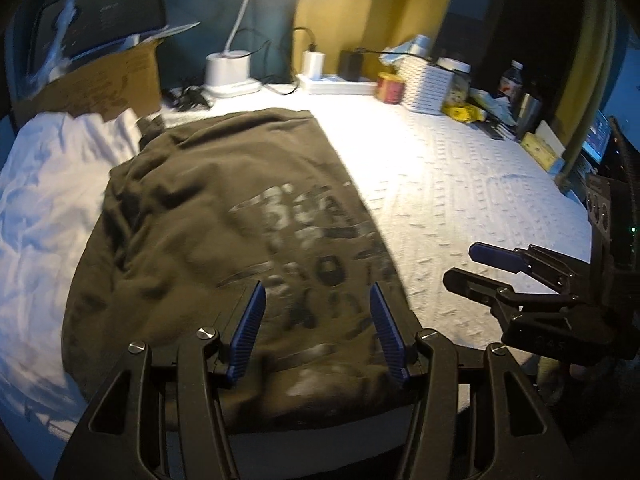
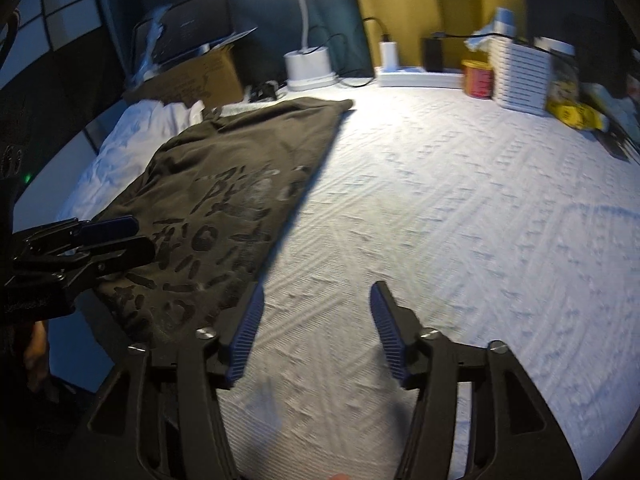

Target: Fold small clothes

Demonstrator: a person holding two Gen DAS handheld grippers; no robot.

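White quilted cover (image 2: 460, 208) with a raised woven pattern spans the table; lit bright at the back edge by a lamp (image 1: 228, 74) on a white base, dimmer and bluish toward the front. Dark olive shirt (image 1: 224, 232) with a faded print lies flat on the left half, its near hem at the front edge, its far end close to the lamp base. Left of it, crumpled white cloth (image 1: 52, 184) runs along the left edge. Back left corner: cardboard box (image 1: 104, 84) with a dark flat item on top. Along the back edge: lamp base, white charger (image 1: 312, 62) plugged into a white power strip (image 1: 340, 86), black adapter, red tin (image 1: 390, 87), white slatted box (image 1: 428, 84), jar, yellow packets. Right back area is cluttered, details too blurred to name. Walls: dark teal behind the lamp, mustard yellow to the right. Left gripper (image 1: 318, 336) sits over the shirt's near end, fingers spread, nothing between them; contact with the fabric can't be judged. Right gripper (image 2: 318, 334) is over bare cover just right of the shirt's right edge, fingers spread, nothing between them. Motion blur in both views.
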